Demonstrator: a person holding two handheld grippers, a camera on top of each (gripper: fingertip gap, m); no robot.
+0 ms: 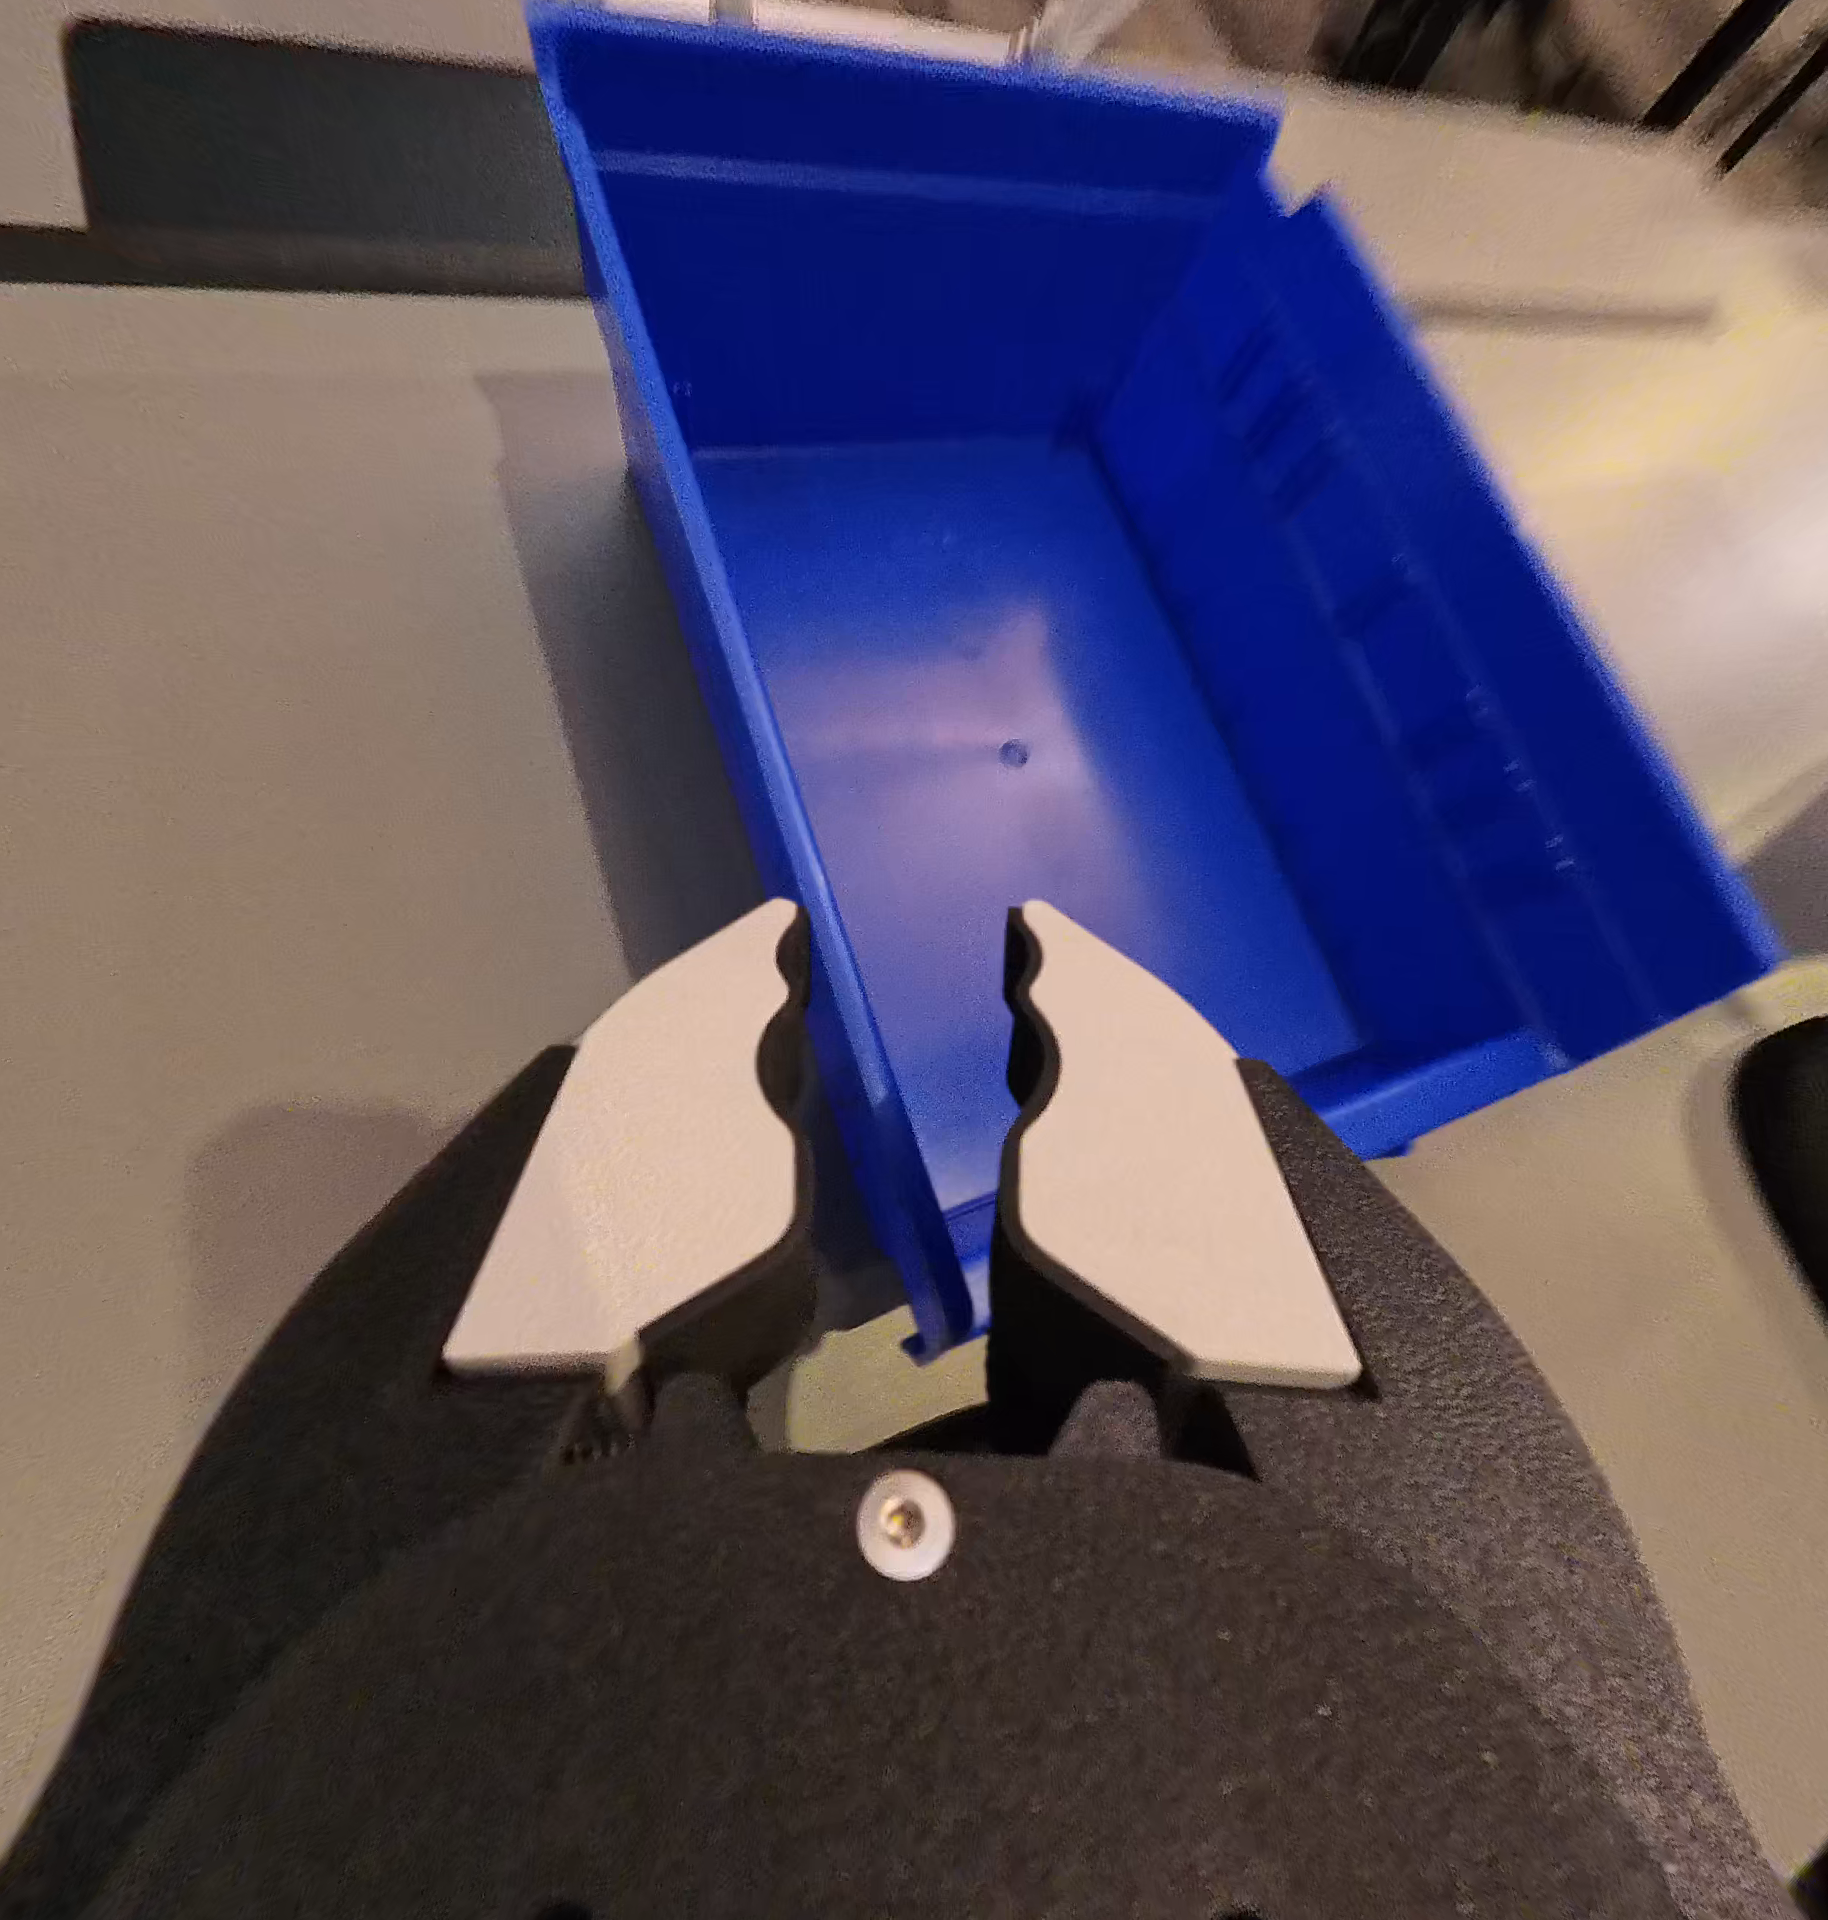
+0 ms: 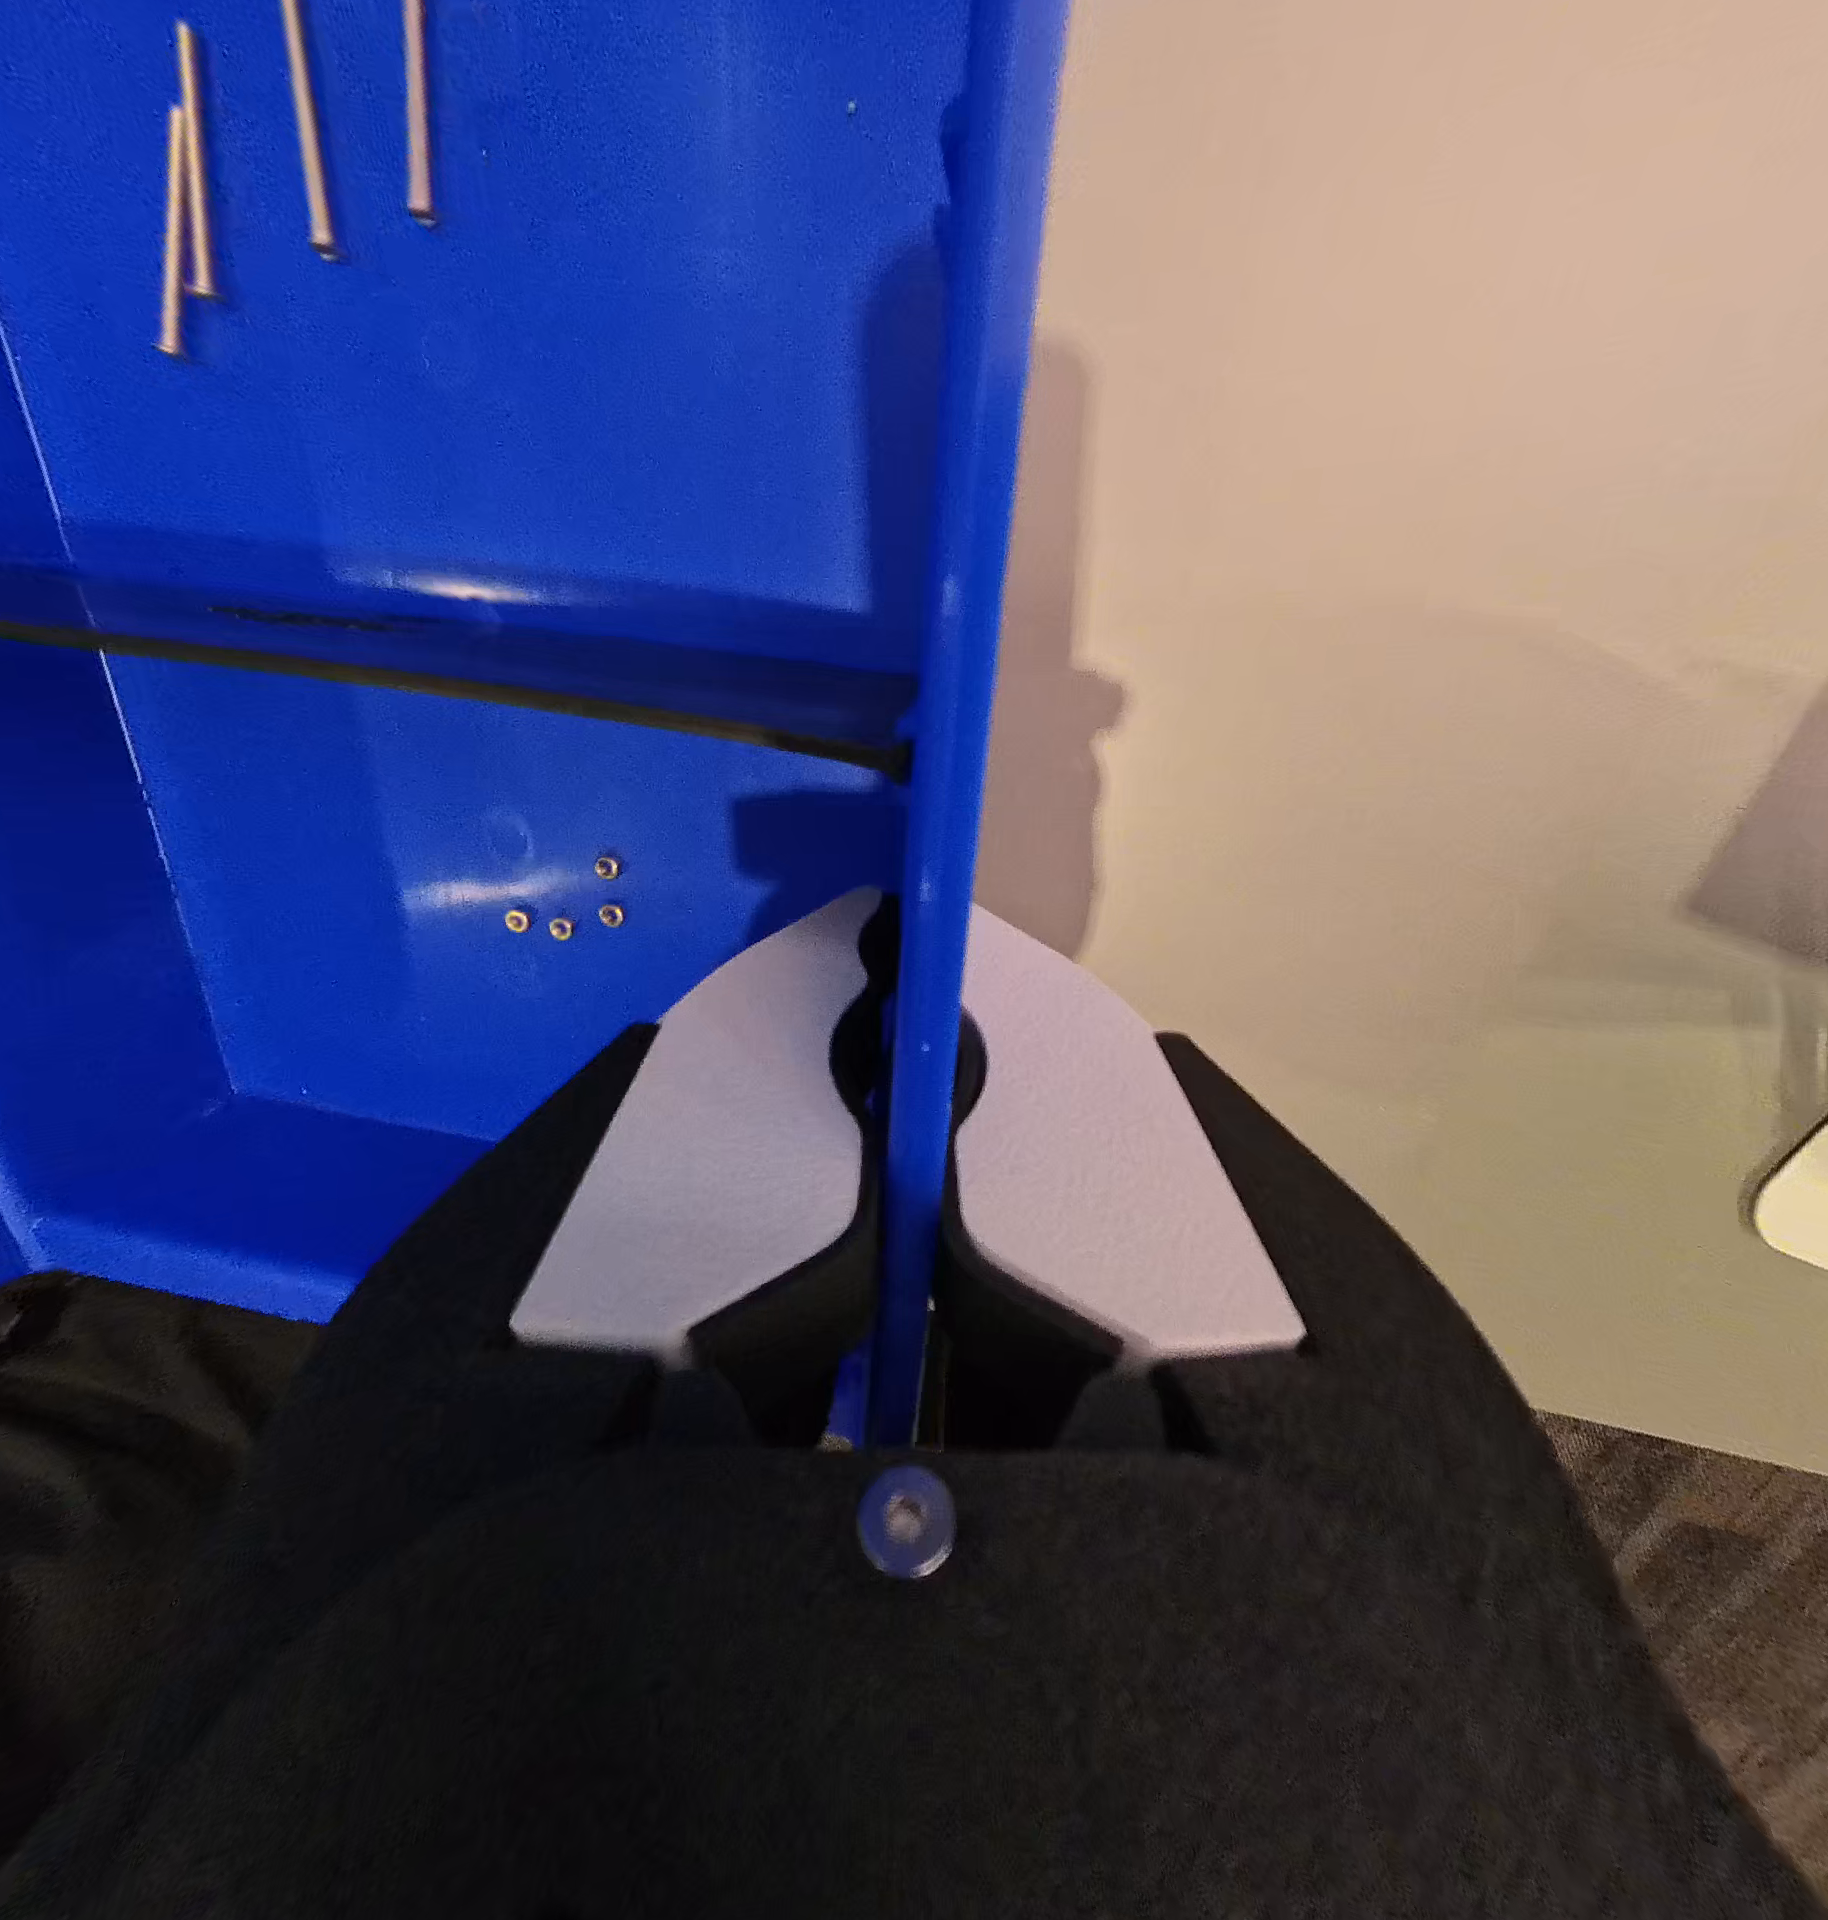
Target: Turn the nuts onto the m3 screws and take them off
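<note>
In the right wrist view a blue bin (image 2: 977, 520) has a black divider (image 2: 422, 665). Several long m3 screws (image 2: 307, 156) lie in its far compartment and several small nuts (image 2: 567, 909) in the near one. My right gripper (image 2: 925, 914) is shut on this bin's right wall. In the left wrist view an empty blue bin (image 1: 1357, 582) without a divider sits tilted on the table. My left gripper (image 1: 908, 920) is open and straddles its left wall, with the left finger (image 1: 681, 1122) against the wall and the right finger (image 1: 1128, 1143) inside the bin.
The bins rest on a pale grey table (image 1: 214, 675). A black panel (image 1: 297, 145) stands at the back left. A dark rounded object (image 1: 1814, 1122) is at the right edge. A white object (image 2: 1824, 1205) and carpet floor (image 2: 1720, 1558) lie to the right. About 60 cm separates my left fingertips from my right. My right gripper is the nearer one to the dark rounded object (image 1: 1814, 1122): about 30 cm, against 35 cm.
</note>
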